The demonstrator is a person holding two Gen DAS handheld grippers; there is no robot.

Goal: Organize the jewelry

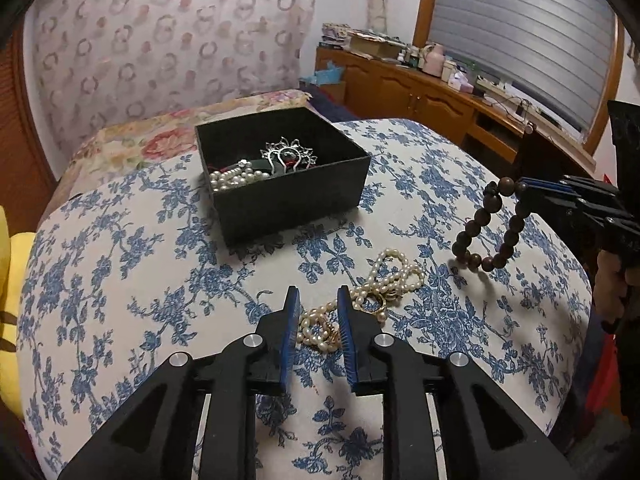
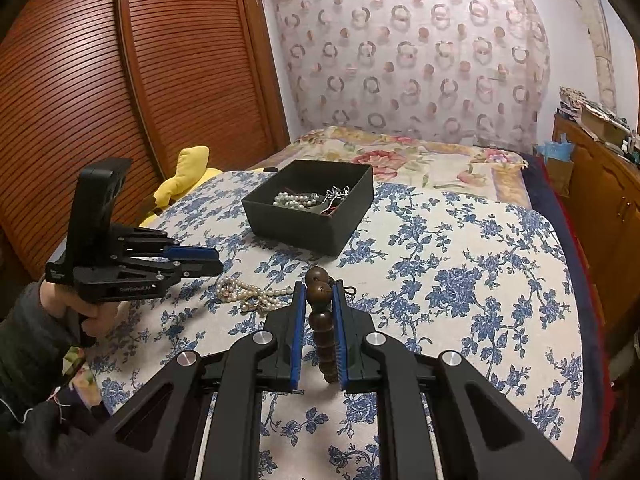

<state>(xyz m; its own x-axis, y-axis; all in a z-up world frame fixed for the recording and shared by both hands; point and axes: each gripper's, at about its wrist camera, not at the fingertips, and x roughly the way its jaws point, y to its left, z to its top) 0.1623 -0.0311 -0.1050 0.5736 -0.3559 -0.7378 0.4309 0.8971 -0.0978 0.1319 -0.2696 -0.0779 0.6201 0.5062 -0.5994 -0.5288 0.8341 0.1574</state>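
Note:
A cream pearl necklace lies bunched on the blue-flowered cloth. My left gripper hovers over its near end, open, with pearls showing between the blue pads but not pinched. My right gripper is shut on a brown wooden bead bracelet, which hangs as a loop above the cloth at the right. A black open box stands farther back, holding a pearl strand and a silver hair comb.
The flowered cloth covers a rounded surface that drops off at left and right. A floral bedspread lies behind the box, a yellow plush at the left edge. Wooden cabinets line the right, a louvred door the left.

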